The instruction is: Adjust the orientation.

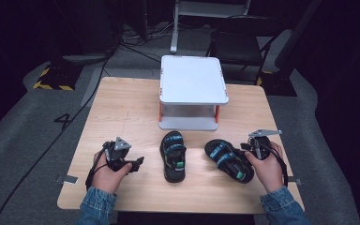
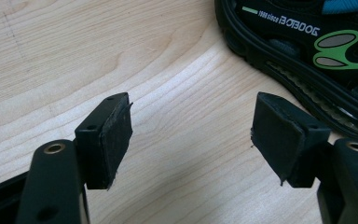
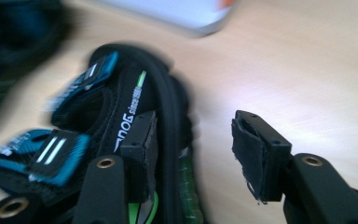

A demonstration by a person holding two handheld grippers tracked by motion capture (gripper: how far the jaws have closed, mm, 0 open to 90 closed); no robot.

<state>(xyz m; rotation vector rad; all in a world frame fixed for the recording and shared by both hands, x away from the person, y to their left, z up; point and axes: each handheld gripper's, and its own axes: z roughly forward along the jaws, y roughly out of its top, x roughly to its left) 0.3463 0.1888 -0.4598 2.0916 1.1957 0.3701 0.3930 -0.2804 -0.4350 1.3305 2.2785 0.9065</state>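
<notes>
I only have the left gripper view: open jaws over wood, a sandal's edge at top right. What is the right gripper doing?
Observer: The right gripper is open, with one side of a second sandal between its jaws, which are not closed on it.
Operator: Where does that one lie?
Observer: To the right of the sandal you see, lying askew.
Operator: Anything behind them?
Observer: A white stand with orange posts, at the far side.

Your right gripper (image 3: 193,154) stands with its jaws apart. The left pad (image 3: 145,154) lies against the side wall of the black sandal (image 3: 121,116); the right pad (image 3: 248,149) hangs clear over bare wooden table (image 3: 307,70). The sandal's blue straps (image 3: 51,154) appear blurred. A white shelf base (image 3: 182,16) sits beyond.
</notes>
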